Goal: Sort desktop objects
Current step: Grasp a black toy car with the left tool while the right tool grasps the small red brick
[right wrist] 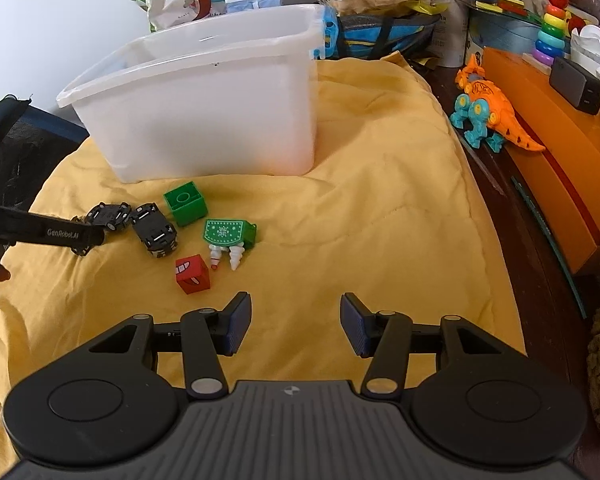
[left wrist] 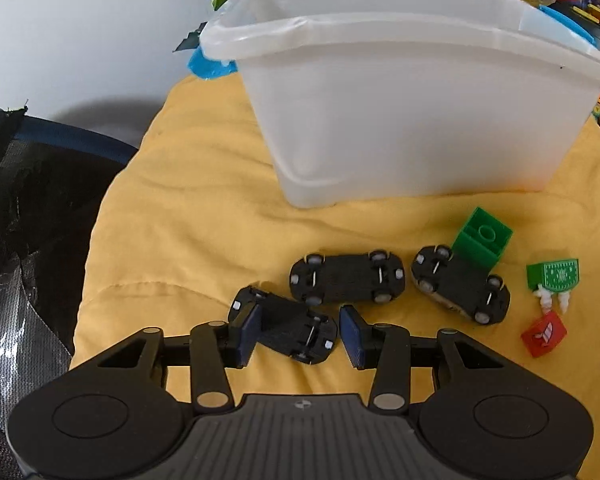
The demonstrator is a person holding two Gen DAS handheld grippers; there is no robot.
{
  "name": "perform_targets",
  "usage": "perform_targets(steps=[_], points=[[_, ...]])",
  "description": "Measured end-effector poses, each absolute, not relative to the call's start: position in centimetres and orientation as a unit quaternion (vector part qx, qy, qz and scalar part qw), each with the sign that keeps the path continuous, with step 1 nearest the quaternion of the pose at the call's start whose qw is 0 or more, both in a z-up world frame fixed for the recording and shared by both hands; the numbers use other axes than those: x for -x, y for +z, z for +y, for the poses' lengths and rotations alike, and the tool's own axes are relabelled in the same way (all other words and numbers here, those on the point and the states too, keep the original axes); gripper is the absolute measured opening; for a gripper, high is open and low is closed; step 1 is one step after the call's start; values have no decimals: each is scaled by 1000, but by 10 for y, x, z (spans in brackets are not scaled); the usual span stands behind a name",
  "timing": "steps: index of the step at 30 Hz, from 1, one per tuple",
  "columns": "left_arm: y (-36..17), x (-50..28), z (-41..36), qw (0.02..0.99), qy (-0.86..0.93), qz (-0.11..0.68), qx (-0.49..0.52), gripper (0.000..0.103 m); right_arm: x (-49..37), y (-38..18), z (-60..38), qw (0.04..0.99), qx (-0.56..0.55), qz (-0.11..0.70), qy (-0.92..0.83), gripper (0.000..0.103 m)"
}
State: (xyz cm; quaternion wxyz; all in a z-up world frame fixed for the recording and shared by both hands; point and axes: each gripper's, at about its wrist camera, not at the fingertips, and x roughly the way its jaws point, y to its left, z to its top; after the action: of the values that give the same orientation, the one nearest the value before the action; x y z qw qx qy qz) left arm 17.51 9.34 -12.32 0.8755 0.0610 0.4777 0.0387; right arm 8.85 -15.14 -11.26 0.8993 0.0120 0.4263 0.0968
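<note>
with the left gripper (left wrist: 298, 334) spread around a car (left wrist: 284, 330) at lower centre, closing comes next; the right gripper (right wrist: 296, 324) gapes empty.

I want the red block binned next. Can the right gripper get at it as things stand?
Probably yes: the right gripper is open and empty, and only bare cloth lies between it and the red block.
</note>
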Motion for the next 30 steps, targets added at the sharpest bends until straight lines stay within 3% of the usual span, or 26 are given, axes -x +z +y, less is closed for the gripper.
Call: perform_targets(steps=[24,26,30], points=[[-132,-181,126,869,48,493,0,46,-95,-121,-113,891,22,434,135,54],[-134,-180,130,871,45,490,3,33,-96,-121,-112,891,22,434,133,54],[-133,-171,135,872,8,489,-17,21,-97,-123,-112,891,23,434,133,54]])
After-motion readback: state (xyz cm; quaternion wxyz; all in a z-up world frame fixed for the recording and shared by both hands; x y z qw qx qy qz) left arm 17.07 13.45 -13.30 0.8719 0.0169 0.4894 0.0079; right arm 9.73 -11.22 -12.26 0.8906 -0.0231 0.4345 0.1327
